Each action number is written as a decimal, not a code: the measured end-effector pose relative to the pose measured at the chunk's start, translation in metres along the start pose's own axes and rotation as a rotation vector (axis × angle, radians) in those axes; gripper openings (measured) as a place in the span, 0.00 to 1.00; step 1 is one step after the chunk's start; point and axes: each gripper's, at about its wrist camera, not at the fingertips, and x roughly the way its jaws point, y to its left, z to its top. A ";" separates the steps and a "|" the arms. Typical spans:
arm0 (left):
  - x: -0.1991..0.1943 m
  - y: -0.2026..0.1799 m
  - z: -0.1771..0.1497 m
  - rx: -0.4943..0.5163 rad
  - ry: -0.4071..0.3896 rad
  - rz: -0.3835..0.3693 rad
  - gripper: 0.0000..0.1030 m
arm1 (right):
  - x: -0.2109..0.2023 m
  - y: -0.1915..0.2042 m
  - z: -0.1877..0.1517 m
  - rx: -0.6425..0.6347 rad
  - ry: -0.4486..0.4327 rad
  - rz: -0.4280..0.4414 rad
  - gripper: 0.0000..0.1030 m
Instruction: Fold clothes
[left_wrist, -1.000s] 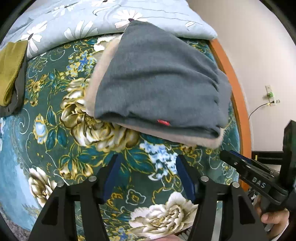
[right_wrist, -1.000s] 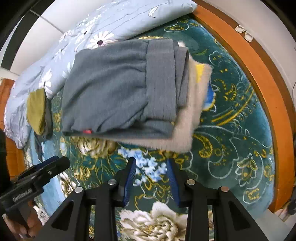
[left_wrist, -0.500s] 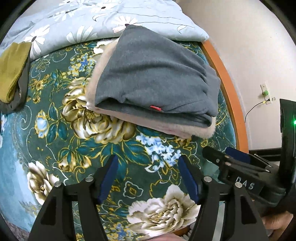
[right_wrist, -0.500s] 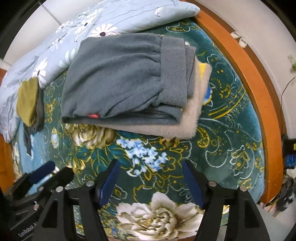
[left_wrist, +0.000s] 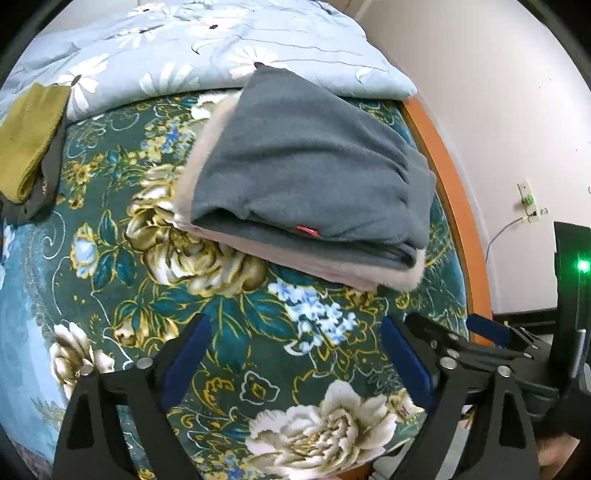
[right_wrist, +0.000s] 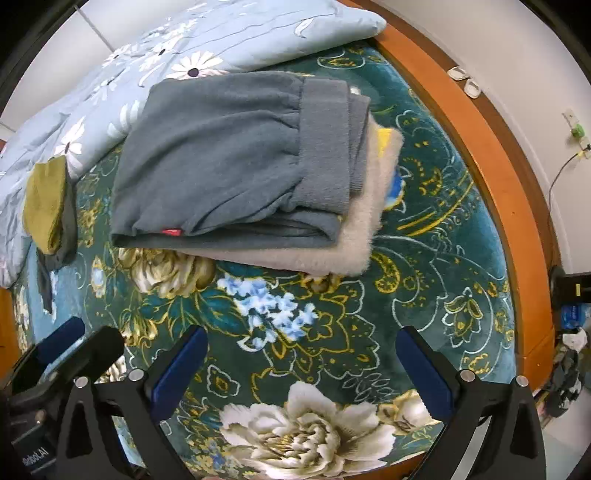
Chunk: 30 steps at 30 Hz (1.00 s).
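1. Jaws of the right gripper now stand spread wide and hold nothing; a second ago they were much closer together. The left gripper is likewise released and empty, its gap a little wider than before.
2. Both grippers have backed away from the folded pile, which now lies further up each view, at about 12 o'clock from the fingertips and well apart from them.
3. Count: two grippers, each with two blue-padded fingers; one grey garment folded into a thick rectangle; one beige fleece piece under it; one olive-green garment at 10 o'clock in the left view, lying on a darker cloth.
4. The grey garment is soft brushed fabric with a gathered ribbed band on its right edge and a small red tag on the near fold.
5. The pile rests on a teal plush floral blanket, against a pale blue daisy-print quilt; an orange wooden bed edge curves at 3 o'clock.
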 end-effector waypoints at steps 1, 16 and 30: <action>-0.001 0.000 0.000 -0.002 -0.014 0.013 0.97 | 0.000 0.001 -0.001 -0.008 -0.007 -0.001 1.00; 0.004 0.003 -0.004 0.048 -0.154 0.123 0.97 | 0.006 0.005 0.002 -0.045 -0.149 -0.019 1.00; 0.031 0.008 0.003 0.058 -0.079 0.170 0.97 | 0.033 -0.002 0.008 -0.041 -0.119 0.000 1.00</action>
